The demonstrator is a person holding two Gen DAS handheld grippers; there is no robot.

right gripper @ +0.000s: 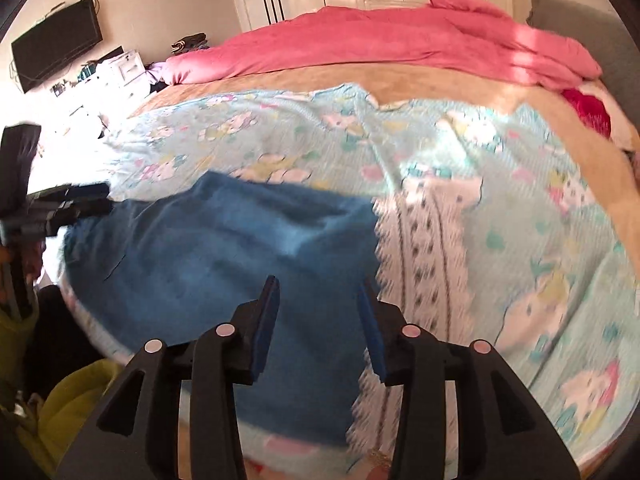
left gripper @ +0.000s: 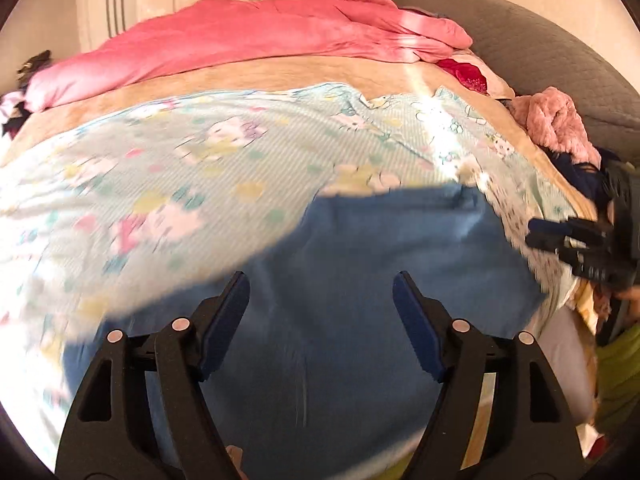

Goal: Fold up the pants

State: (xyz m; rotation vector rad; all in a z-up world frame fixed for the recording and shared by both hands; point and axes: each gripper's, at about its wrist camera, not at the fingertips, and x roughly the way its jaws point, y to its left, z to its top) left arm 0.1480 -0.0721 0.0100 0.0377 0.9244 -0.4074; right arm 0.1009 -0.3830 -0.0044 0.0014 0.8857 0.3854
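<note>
Blue pants (left gripper: 360,272) lie spread on a light-blue cartoon-print sheet (left gripper: 180,160) on the bed. They also show in the right wrist view (right gripper: 224,248). My left gripper (left gripper: 321,280) is open and empty, hovering over the pants. My right gripper (right gripper: 320,284) is open and empty, above the right edge of the pants. The right gripper also shows at the right edge of the left wrist view (left gripper: 568,240). The left gripper also shows at the left edge of the right wrist view (right gripper: 68,204). Both views are motion-blurred.
A pink duvet (left gripper: 248,36) lies bunched across the far side of the bed. A grey headboard (left gripper: 540,40) and a pink fluffy garment (left gripper: 556,124) are at the right. A wall TV (right gripper: 56,46) and a cluttered white dresser (right gripper: 120,68) stand at the left.
</note>
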